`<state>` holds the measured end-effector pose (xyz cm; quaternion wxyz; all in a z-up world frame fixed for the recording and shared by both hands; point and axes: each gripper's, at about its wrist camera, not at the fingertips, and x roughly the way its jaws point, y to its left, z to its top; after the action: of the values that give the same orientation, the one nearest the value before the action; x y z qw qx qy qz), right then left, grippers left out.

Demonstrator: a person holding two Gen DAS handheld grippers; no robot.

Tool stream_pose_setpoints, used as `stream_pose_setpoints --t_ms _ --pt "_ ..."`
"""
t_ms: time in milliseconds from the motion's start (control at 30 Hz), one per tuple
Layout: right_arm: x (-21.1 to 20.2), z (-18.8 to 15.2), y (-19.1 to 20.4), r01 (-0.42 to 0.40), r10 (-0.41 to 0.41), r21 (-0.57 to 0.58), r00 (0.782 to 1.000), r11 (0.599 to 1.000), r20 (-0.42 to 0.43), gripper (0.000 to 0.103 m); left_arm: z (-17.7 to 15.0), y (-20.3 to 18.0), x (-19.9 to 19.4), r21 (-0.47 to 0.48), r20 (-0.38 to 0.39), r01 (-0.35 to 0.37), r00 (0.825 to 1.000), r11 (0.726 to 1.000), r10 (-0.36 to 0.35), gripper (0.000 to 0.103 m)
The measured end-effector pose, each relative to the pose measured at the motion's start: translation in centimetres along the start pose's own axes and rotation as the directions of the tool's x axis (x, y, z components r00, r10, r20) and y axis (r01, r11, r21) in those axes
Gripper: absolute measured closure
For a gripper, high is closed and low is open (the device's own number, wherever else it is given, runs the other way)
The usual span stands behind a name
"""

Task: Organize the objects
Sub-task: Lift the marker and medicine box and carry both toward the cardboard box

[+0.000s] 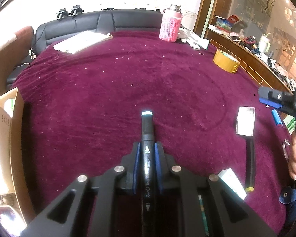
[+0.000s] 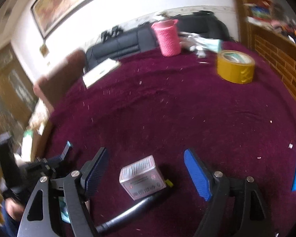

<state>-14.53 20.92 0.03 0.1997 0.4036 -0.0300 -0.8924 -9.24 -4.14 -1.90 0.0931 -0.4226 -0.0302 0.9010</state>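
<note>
Left wrist view
Left gripper (image 1: 147,154): clenched on a black marker (image 1: 147,138), blue pads pressed to both sides of the barrel
Marker: points straight ahead over the red cloth (image 1: 118,83), pale cap end forward, white lettering along its barrel
Cardboard box (image 1: 7,122): at the left edge of the cloth, open flap up
Small white box (image 1: 245,122): lies on the cloth to the right, touching the far end of a second black marker (image 1: 250,164) with a yellow tip
Another white box (image 1: 232,184): near the gripper body, just left of that second marker
Blue battery (image 1: 276,118): on the cloth beyond the small white box
Right gripper (image 1: 274,99): comes in from the right edge, above the battery
Tape roll (image 1: 226,61): far right on the cloth
Pink bottle (image 1: 170,24): upright at the far end, beside white rags

Right wrist view (blurred)
Right gripper (image 2: 148,169): released, fingers spread wide above the small white box (image 2: 142,177), not touching it
Second marker (image 2: 136,207): runs under the box's near edge
Tape roll (image 2: 235,66): far right
Pink bottle (image 2: 167,37): at the back
Left gripper (image 2: 55,160): low at the left edge, a pale-capped marker tip poking from it
</note>
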Motion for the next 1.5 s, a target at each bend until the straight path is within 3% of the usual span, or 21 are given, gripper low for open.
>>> stream_pose_setpoints --t_ms 233,267,300,467,833,1500 --pt "1.8 -1.6 2.9 0.083 -0.093 -0.196 0.995 0.977 -0.042 0.02 0.0 0.2 -0.2 -0.006 0.001 0.007 1.0 1.0 -0.007 0.089" --pt "2.1 -1.7 2.9 0.082 -0.093 -0.197 0.994 0.977 -0.05 0.027 0.1 0.2 -0.2 -0.006 0.001 0.006 1.0 1.0 -0.006 0.089" --pt "2.4 -1.8 2.7 0.065 -0.08 -0.186 0.994 0.98 -0.075 0.05 0.0 0.2 -0.2 -0.007 0.0 0.007 1.0 1.0 -0.007 0.089" --pt "2.0 -1.7 2.3 0.066 -0.079 -0.161 0.994 0.985 -0.075 0.05 0.0 0.2 -0.1 -0.009 -0.003 0.009 1.0 1.0 -0.009 0.089" --pt "0.3 -0.7 2.0 -0.054 0.054 -0.03 0.998 0.998 0.01 0.05 0.0 0.3 -0.5 -0.022 0.014 0.029 1.0 0.999 -0.028 0.089" --pt "0.5 -0.8 1.9 -0.091 0.089 0.025 0.995 0.996 0.047 0.05 0.0 0.1 -0.9 -0.057 0.029 0.066 0.997 0.996 -0.065 0.089"
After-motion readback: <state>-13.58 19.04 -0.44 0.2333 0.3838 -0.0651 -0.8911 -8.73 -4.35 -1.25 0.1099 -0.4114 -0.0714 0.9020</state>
